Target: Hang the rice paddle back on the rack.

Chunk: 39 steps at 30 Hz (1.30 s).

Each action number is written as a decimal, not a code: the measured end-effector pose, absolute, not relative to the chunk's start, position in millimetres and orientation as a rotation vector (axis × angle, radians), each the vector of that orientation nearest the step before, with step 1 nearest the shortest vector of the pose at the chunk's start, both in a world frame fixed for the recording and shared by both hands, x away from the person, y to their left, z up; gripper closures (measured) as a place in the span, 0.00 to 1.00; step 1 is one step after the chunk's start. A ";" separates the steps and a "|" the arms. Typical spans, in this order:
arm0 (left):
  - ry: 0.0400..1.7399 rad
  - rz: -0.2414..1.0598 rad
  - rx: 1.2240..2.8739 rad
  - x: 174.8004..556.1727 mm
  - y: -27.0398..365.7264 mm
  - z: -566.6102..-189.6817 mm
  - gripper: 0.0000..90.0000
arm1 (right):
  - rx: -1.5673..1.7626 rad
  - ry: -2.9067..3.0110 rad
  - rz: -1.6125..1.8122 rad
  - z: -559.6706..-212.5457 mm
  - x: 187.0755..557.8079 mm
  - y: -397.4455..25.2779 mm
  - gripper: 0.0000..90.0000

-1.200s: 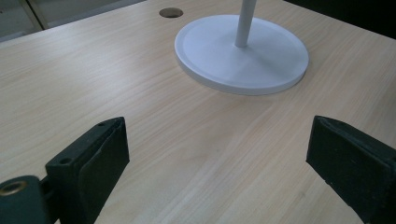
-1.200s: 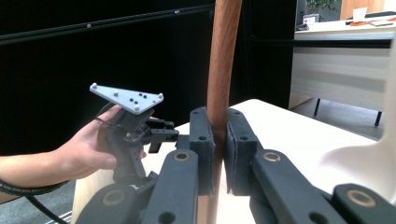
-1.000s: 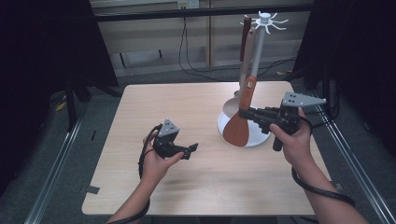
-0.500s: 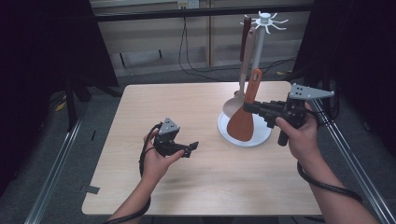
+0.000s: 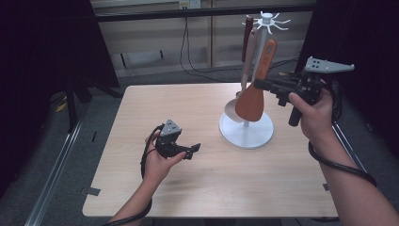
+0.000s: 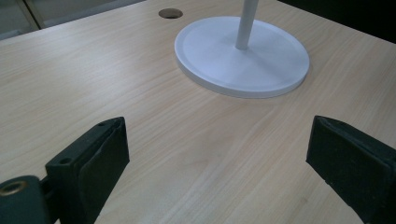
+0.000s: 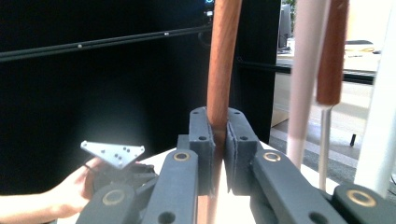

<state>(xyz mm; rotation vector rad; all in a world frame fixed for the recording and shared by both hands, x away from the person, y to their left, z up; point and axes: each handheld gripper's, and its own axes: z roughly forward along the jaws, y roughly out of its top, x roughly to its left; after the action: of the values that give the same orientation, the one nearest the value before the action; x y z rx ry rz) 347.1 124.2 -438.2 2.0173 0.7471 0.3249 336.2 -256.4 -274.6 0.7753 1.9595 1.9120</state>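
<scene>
My right gripper is shut on the wooden handle of a brown spatula, holding it off the table beside the white utensil stand. The spatula's handle tip reaches up towards the stand's hooks. In the right gripper view the jaws clamp the spatula handle upright. My left gripper rests open in the hand over the table, left of the stand. In the left gripper view its jaws stand wide apart with nothing between them, facing the stand base.
A beige ladle and a dark brown-handled utensil hang from the stand. The wooden table has a cable hole near the stand. Dark curtains flank both sides, and a wall with cables lies behind.
My right gripper has lifted the spatula up and to the right, from low by the stand base to beside the pole. The left gripper has stayed in place.
</scene>
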 end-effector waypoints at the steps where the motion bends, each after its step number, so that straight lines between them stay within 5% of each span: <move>1: 0.745 0.326 2.019 347.1 124.3 -438.2 0.06 | 0.780 1.956 1.910 -272.4 338.6 -257.7 0.92; 21: 0.766 0.333 2.018 349.5 128.5 -439.0 0.07 | 0.899 1.917 1.982 -278.3 385.1 -271.0 0.92; 25: 0.765 0.331 2.003 350.6 130.2 -438.7 0.07 | 0.917 1.860 1.992 -281.4 380.9 -271.2 0.59; 30: 0.766 0.334 2.005 349.9 129.9 -437.4 0.07 | 0.924 1.794 1.910 -281.7 369.6 -274.3 0.33; 39: 0.750 0.348 1.999 347.6 127.8 -433.2 0.07 | 0.902 1.714 1.777 -284.1 340.6 -279.5 0.12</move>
<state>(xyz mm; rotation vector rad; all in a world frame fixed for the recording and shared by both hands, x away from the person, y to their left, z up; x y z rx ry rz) 347.6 127.8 -433.2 1.9995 0.7505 0.3476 340.6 -279.5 -284.1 0.9022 1.7144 1.7768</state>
